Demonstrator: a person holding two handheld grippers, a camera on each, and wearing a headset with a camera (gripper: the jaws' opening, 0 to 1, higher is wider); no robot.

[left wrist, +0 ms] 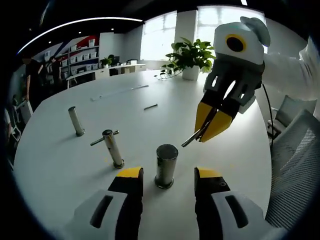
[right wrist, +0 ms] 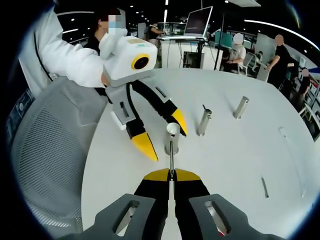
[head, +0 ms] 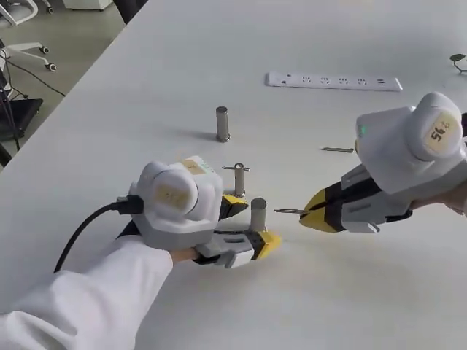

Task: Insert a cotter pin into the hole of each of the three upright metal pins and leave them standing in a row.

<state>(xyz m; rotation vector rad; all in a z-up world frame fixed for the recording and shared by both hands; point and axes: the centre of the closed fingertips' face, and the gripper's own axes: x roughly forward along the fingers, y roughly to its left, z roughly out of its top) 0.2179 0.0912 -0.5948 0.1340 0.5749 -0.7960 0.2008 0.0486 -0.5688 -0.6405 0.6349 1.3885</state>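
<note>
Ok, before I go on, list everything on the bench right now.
Metal pins: three, grey, upright on the table: far pin, middle pin, near pin.
Cotter pins: three, dark grey: fitted cotter pin through the middle pin, loose cotter pin on the table, held cotter pin in the right gripper.
Power strip: one, white, far side.
Table: one, white.
Left gripper: white, yellow-tipped, open around the near pin.
Right gripper: same colours, shut on the held cotter pin.
</note>
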